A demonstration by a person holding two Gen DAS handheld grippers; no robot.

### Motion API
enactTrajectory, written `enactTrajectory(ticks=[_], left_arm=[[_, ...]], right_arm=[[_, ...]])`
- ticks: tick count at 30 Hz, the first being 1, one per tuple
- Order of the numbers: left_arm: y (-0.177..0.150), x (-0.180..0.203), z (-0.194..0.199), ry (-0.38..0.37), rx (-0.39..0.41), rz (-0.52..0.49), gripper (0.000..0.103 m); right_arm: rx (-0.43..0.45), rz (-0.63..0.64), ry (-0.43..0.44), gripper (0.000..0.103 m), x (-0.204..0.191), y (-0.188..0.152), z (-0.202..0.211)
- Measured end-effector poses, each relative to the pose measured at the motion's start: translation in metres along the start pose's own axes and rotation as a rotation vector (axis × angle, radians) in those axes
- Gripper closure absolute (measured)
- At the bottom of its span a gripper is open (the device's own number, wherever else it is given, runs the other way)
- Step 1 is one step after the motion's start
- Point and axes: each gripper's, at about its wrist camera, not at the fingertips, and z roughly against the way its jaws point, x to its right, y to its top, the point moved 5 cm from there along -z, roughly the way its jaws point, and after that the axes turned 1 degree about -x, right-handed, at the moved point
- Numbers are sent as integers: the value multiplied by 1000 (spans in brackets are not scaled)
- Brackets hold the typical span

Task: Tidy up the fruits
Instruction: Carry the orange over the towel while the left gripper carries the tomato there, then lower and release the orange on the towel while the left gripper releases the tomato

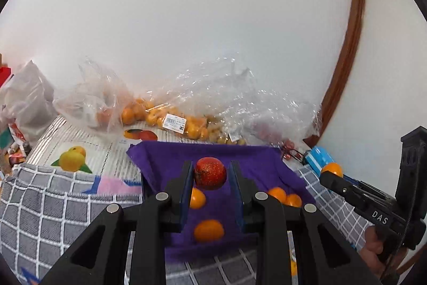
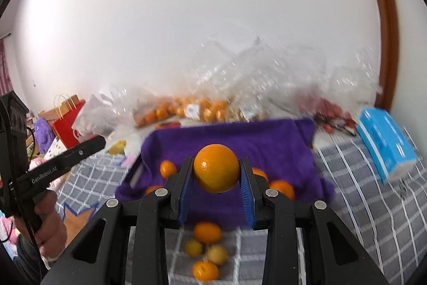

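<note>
left wrist view: the left hand-held gripper (image 1: pixel 210 174) is clamped on a red fruit (image 1: pixel 210 173), lifted above the purple cloth (image 1: pixel 256 164) where loose oranges (image 1: pixel 208 230) lie. right wrist view: the right hand-held gripper (image 2: pixel 216 172) is clamped on an orange (image 2: pixel 216 168) above the same cloth; a blue box (image 2: pixel 384 143) sits to the right.

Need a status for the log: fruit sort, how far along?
Done: hard to say; a few oranges lie on the purple cloth. In hand: left gripper holds a red fruit, right gripper an orange, both lifted. Left: bagged oranges by the wall, loose fruit on the checked cover.
</note>
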Motion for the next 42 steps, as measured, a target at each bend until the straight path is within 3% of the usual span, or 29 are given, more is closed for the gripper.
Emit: enactTrajectory(ticks=[7, 12, 28, 42], left_arm=[[-16, -30, -31, 22, -21, 90, 78], [-25, -34, -45, 29, -63, 94, 78], [-36, -46, -61, 69, -93, 120, 78], [-33, -65, -60, 89, -95, 191, 78]], right_arm=[[-21, 13, -20, 70, 5, -8, -40], [-82, -21, -23, 70, 20, -26, -63], [-54, -111, -27, 70, 58, -26, -54], [-169, -32, -9, 70, 37, -46, -75]])
